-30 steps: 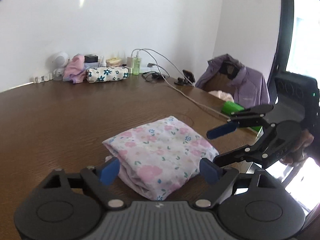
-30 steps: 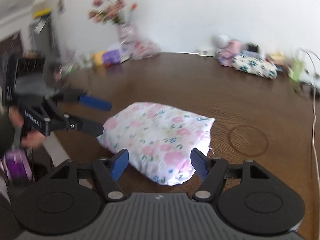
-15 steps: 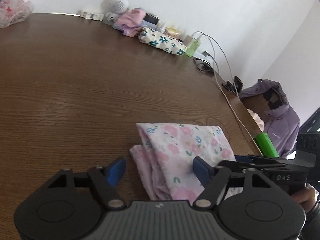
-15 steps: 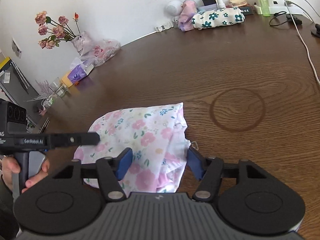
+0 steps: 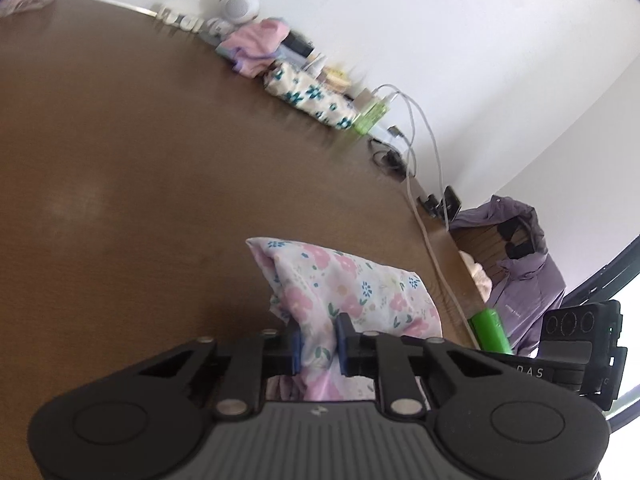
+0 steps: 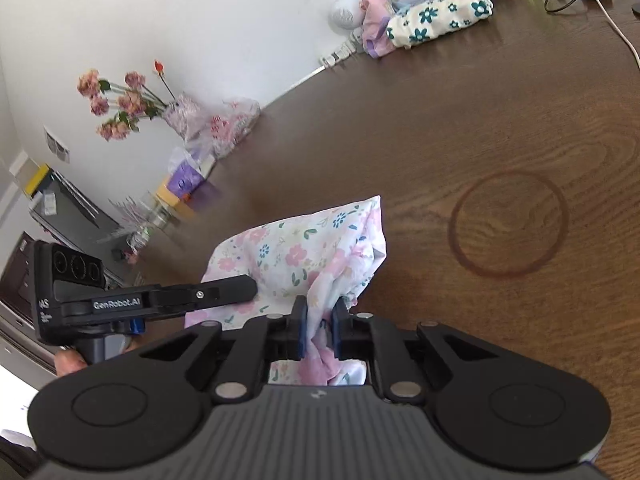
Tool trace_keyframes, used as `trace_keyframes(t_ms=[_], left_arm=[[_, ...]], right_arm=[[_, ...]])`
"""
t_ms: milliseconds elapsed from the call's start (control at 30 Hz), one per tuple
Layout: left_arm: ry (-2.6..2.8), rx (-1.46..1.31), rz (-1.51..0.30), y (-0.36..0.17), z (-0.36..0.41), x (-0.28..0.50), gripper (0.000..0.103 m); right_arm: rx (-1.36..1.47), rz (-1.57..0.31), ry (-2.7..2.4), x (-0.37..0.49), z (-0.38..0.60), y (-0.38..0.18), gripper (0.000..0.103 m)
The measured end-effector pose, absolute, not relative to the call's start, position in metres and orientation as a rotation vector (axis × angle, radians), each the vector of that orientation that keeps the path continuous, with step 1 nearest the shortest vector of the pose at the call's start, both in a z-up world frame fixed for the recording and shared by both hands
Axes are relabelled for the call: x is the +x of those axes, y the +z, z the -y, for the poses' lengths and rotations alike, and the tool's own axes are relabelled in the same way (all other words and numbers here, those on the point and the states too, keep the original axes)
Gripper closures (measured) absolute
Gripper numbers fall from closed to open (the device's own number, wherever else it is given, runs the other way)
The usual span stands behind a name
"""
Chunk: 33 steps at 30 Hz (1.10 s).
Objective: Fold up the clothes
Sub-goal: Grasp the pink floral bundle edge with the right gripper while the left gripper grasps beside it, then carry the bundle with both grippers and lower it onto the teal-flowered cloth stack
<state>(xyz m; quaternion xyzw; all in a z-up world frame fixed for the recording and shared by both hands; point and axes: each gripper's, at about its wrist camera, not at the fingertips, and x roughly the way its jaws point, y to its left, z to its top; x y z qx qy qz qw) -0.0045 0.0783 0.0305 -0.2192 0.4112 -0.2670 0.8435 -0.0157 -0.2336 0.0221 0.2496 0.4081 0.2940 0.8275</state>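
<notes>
Closing now on the near edge of the folded flowered cloth point(image 5: 344, 292) lying on the brown surface point(image 5: 140, 168), both sets of fingers, spread wide a second ago, left gripper point(image 5: 319, 346) and right gripper point(image 6: 318, 330) each pinching a bunch, likely ready to lift.

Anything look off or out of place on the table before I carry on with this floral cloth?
Only a dark ring stain on the wooden table, right of the floral cloth. Both grippers, left and right, are closing on the cloth's near edge, bunching it.
</notes>
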Motion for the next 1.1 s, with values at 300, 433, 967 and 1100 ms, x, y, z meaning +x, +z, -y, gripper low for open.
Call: trace_keyframes(t_ms=[300, 433, 967, 1100], left_arm=[[-0.661, -0.418, -0.752, 0.11, -0.035, 0.109, 0.088], [-0.676, -0.44, -0.752, 0.129, -0.014, 0.189, 0.088], [-0.543, -0.457, -0.916, 0.088, 0.039, 0.448, 0.087], [-0.515, -0.436, -0.951, 0.064, 0.043, 0.466, 0.087]], right_arm=[[0.525, -0.746, 0.594, 0.07, 0.277, 0.118, 0.092], [0.536, -0.749, 0.569, 0.15, 0.301, 0.153, 0.092], [0.586, -0.867, 0.45, 0.423, 0.329, 0.104, 0.092], [0.578, -0.913, 0.428, 0.444, 0.324, 0.074, 0.092]])
